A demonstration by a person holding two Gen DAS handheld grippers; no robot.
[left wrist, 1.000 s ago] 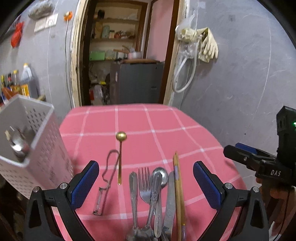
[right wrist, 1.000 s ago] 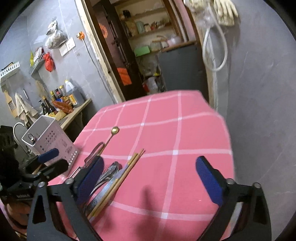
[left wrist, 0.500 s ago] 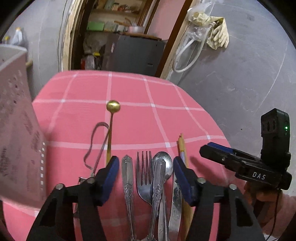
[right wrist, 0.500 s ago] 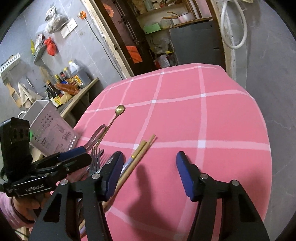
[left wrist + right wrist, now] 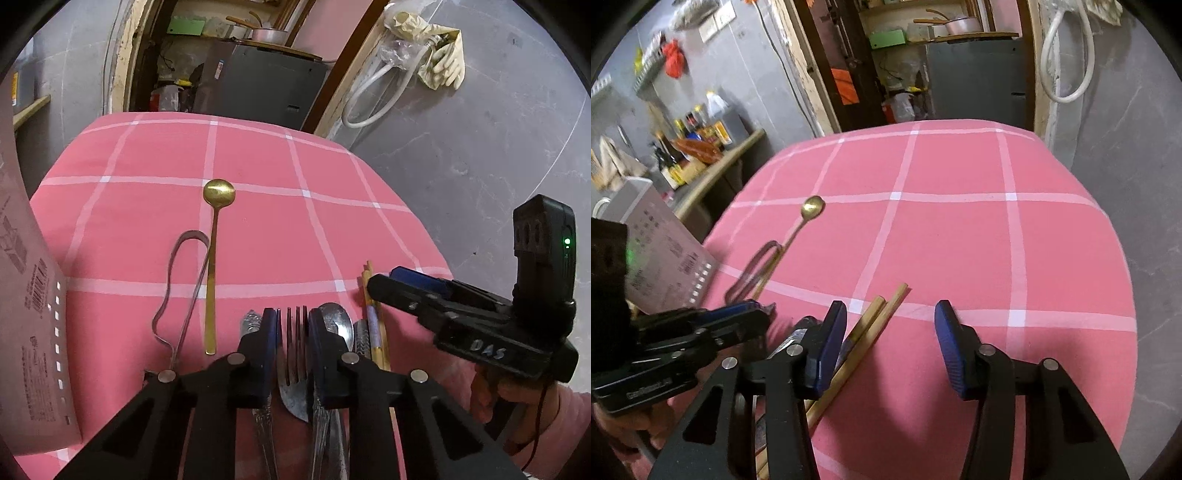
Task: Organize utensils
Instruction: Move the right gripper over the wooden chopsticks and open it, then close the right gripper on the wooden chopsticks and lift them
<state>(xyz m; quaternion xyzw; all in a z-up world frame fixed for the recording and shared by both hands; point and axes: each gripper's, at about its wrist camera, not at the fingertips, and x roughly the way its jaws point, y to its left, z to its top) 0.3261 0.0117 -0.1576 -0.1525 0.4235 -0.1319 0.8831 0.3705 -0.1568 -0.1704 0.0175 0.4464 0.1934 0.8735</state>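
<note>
Utensils lie in a row on the pink checked tablecloth (image 5: 258,221). My left gripper (image 5: 292,347) is shut on a steel fork (image 5: 295,365), its blue pads against both sides of the tines. A silver spoon (image 5: 334,325), a knife (image 5: 364,338) and wooden chopsticks (image 5: 376,328) lie to the right of it. A gold spoon (image 5: 214,258) and a bent wire tool (image 5: 181,291) lie to the left. My right gripper (image 5: 890,343) is open, its left pad beside the chopsticks (image 5: 875,328). The gold spoon shows farther off in the right wrist view (image 5: 809,212).
A white perforated utensil caddy (image 5: 26,314) stands at the table's left edge; it also shows in the right wrist view (image 5: 665,258). A grey wall (image 5: 480,129) runs along the right side. A doorway with shelves and a counter with bottles (image 5: 690,136) lie beyond.
Both grippers moved down and forward toward the utensils. My left gripper narrowed from wide open and closed on the fork. My right gripper narrowed but stays open, now at the chopsticks.
</note>
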